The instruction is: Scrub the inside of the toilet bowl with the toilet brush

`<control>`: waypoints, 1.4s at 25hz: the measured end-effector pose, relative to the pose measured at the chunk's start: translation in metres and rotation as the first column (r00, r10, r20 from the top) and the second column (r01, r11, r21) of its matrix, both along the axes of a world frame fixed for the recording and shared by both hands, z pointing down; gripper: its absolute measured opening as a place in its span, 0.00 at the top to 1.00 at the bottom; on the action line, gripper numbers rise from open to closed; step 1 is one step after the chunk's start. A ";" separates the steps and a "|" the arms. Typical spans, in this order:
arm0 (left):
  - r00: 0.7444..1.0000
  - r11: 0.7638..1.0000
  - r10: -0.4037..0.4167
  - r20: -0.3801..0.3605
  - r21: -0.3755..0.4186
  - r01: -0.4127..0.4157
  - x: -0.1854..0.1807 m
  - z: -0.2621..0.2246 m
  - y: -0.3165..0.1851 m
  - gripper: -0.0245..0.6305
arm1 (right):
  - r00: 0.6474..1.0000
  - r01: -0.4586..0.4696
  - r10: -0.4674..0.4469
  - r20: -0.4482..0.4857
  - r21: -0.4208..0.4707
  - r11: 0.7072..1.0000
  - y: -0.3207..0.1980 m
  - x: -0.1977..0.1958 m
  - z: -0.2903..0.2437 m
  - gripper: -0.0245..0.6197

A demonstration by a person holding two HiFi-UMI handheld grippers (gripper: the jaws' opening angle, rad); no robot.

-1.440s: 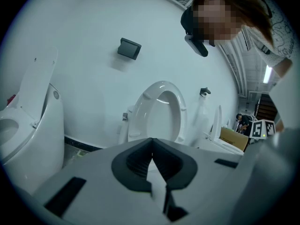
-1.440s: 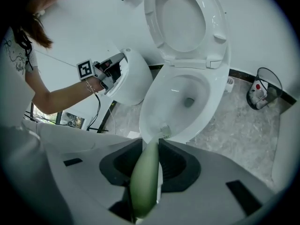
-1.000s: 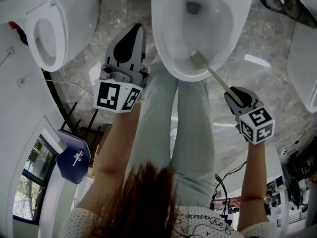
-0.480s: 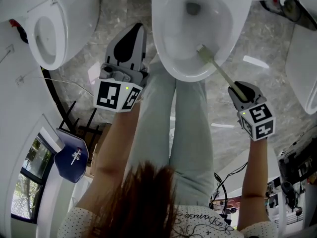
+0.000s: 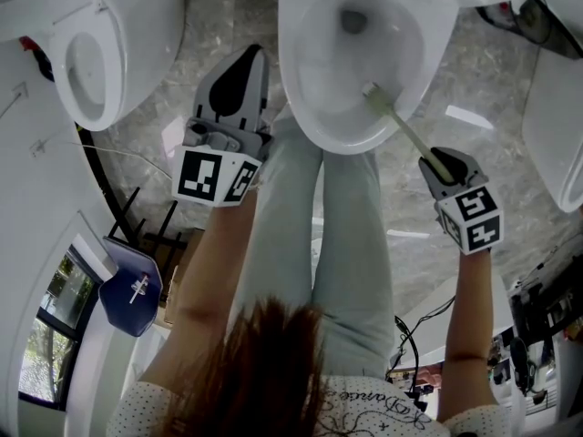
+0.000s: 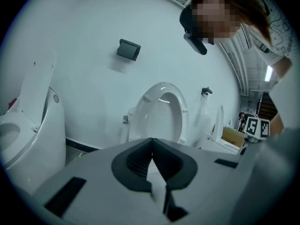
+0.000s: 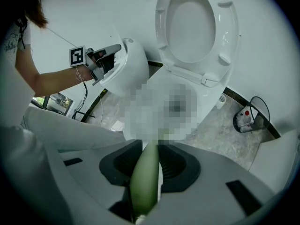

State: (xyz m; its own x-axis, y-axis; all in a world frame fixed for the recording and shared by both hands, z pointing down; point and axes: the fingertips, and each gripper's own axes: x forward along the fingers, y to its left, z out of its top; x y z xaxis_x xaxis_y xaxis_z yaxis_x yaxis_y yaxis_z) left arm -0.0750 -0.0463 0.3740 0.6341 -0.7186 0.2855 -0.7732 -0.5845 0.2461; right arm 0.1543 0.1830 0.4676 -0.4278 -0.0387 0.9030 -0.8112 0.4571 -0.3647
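Toilet brush (image 5: 407, 135): handle end is clamped in right gripper (image 5: 441, 166), head laid on near-right inside wall of toilet bowl (image 5: 290, 57). Judged light, stiff, slick-handled; best gripped at handle end. Left gripper (image 5: 244, 66) is closed on nothing.

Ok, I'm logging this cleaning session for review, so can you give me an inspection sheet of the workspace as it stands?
Surface: grey marbled floor; pale patches on it, paper or glare, cannot tell.
Job's things: toilet, seat up; brush head against the bowl's right inner wall.
Clutter: small red-and-white item by the wall; blue object at lower left.
Grippers: left gripper jaws together, empty, beside the bowl; right gripper jaws shut on the brush handle.
Cables: thin wire over the floor at left; black loop by the wall.
Surroundings: second toilet at left; white fixture at right.
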 end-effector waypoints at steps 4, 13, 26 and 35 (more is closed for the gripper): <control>1.000 1.000 -0.010 0.004 -0.001 0.010 0.001 -0.002 0.000 0.96 | 1.000 0.024 -0.024 -0.017 0.014 1.000 -0.012 0.010 0.000 0.78; 0.999 0.999 -0.032 -0.005 -0.005 0.032 0.001 -0.006 -0.003 0.96 | 0.998 0.044 -0.042 -0.053 0.041 0.998 -0.042 0.028 -0.001 0.78; 1.000 1.000 -0.026 -0.005 -0.015 0.026 0.006 -0.001 -0.011 0.96 | 0.995 0.047 -0.039 -0.096 0.073 0.996 -0.063 0.033 0.001 0.78; 1.000 1.000 -0.028 -0.003 -0.015 0.028 0.007 -0.003 -0.022 0.96 | 0.991 0.047 -0.031 -0.134 0.124 0.991 -0.094 0.043 0.004 0.78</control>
